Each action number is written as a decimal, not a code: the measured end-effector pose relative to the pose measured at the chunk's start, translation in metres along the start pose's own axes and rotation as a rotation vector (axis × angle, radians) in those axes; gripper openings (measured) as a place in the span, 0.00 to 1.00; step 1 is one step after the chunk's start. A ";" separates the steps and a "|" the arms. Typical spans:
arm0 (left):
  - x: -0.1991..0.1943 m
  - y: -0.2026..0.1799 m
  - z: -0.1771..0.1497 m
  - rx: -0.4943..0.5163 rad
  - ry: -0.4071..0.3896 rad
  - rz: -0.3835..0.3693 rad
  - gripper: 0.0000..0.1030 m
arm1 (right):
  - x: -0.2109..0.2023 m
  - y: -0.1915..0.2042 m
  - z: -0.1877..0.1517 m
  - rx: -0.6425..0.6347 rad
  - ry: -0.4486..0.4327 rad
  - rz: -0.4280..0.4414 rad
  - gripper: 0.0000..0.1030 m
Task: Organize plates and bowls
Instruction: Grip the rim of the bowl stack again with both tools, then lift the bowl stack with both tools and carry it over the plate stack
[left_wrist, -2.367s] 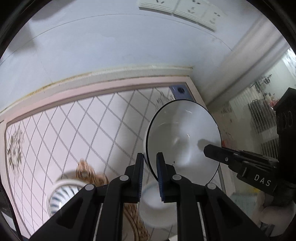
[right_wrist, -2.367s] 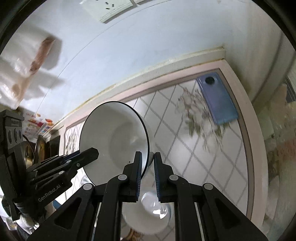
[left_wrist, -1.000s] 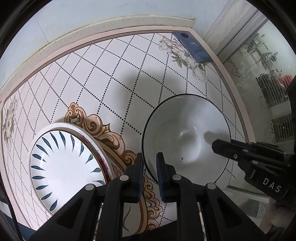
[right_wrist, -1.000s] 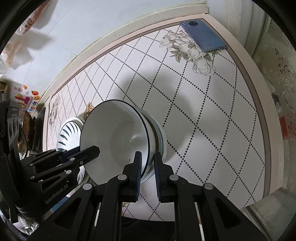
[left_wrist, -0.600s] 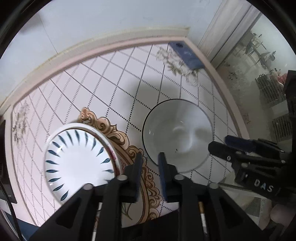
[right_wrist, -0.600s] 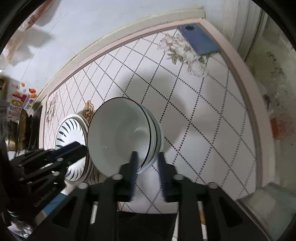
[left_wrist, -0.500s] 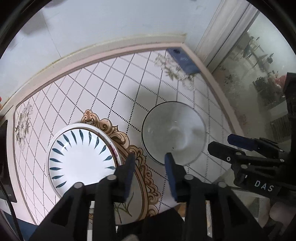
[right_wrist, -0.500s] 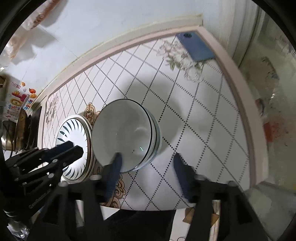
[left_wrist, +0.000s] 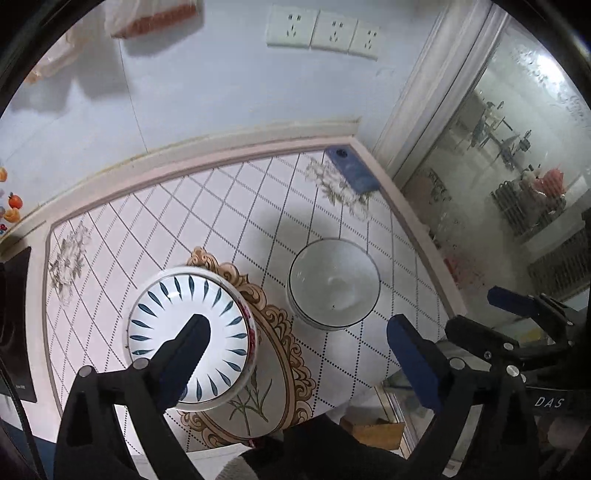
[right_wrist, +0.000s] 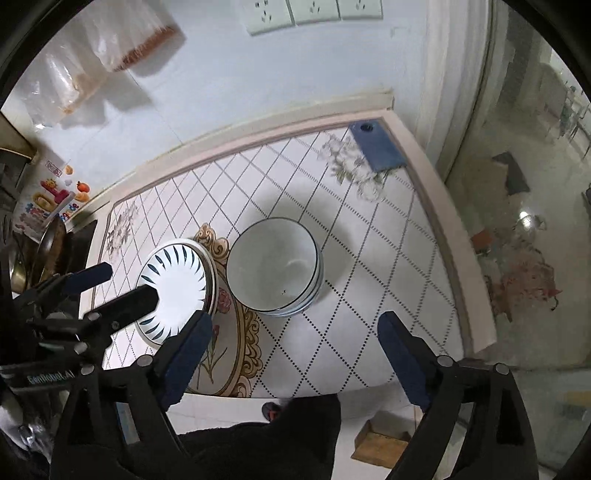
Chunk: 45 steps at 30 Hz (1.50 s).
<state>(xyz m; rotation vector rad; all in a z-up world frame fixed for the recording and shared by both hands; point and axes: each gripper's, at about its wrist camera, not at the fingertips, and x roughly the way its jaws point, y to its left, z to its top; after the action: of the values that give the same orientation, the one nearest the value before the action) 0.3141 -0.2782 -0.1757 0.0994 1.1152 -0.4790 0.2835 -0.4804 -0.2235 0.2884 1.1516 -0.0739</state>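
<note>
Bowls (right_wrist: 275, 271) sit nested near the tiled table's (right_wrist: 369, 277) right edge, freshly released | left gripper (left_wrist: 295, 338) and right gripper (right_wrist: 293, 334) now spread wide, empty, drawn back | patterned plates (left_wrist: 188, 332) stacked alongside; sorting looks nearly finished.

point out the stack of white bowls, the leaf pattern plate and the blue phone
stack of white bowls (right_wrist: 273, 269), right wrist view, inside of the top bowl
leaf pattern plate (left_wrist: 218, 314), left wrist view, white centre
blue phone (right_wrist: 378, 147), right wrist view, middle of its back
</note>
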 end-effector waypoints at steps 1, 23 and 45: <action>-0.006 -0.001 0.000 -0.001 -0.011 -0.005 0.95 | -0.008 0.001 -0.001 -0.003 -0.013 -0.012 0.92; -0.017 -0.011 0.015 -0.037 -0.008 -0.069 0.96 | -0.076 -0.007 0.008 0.017 -0.114 0.044 0.95; 0.214 0.042 0.033 -0.305 0.449 -0.115 0.76 | 0.205 -0.095 0.024 0.335 0.324 0.445 0.95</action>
<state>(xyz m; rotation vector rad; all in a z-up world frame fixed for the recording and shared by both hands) 0.4347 -0.3194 -0.3559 -0.1322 1.6296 -0.3918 0.3694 -0.5596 -0.4180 0.8721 1.3690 0.1803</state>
